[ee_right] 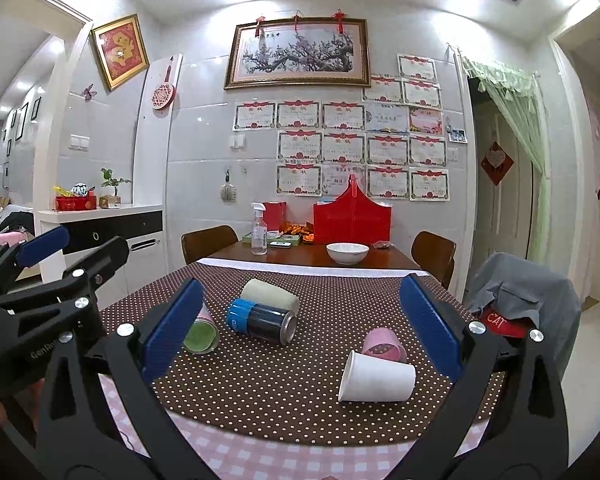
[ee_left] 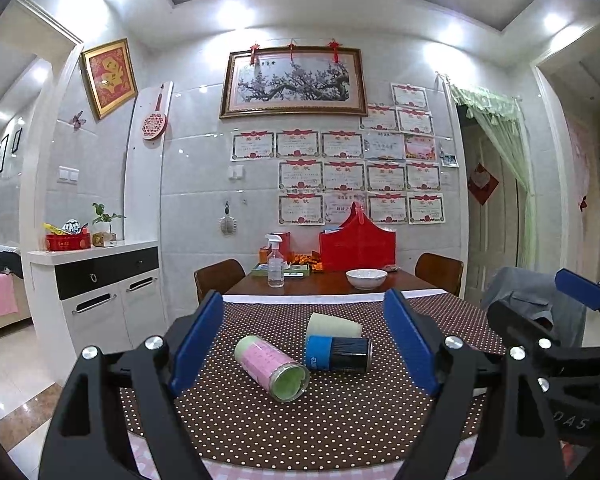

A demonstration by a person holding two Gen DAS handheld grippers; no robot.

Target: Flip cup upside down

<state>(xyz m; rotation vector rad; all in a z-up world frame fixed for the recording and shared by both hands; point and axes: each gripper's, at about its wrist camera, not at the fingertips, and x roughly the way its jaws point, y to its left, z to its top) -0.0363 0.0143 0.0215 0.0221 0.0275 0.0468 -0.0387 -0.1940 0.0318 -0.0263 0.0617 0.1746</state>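
Note:
Several cups lie on their sides on the brown dotted cloth (ee_right: 300, 392). A white paper cup (ee_right: 376, 377) lies nearest my right gripper (ee_right: 304, 336), mouth to the left, with a pink cup (ee_right: 384, 345) just behind it. A pink cup with a green inside (ee_left: 272, 368) lies between the fingers of my left gripper (ee_left: 304, 344); it also shows in the right wrist view (ee_right: 201, 334). A blue and black cup (ee_left: 337, 354) and a cream cup (ee_left: 332, 325) lie behind it. Both grippers are open, empty and above the table's near edge.
Beyond the cloth the wooden table (ee_right: 312, 258) holds a white bowl (ee_right: 347, 253), a spray bottle (ee_right: 259, 229) and a red box (ee_right: 352, 218). Chairs stand at both sides; one on the right carries a grey jacket (ee_right: 524, 292). A white cabinet (ee_right: 100, 232) stands left.

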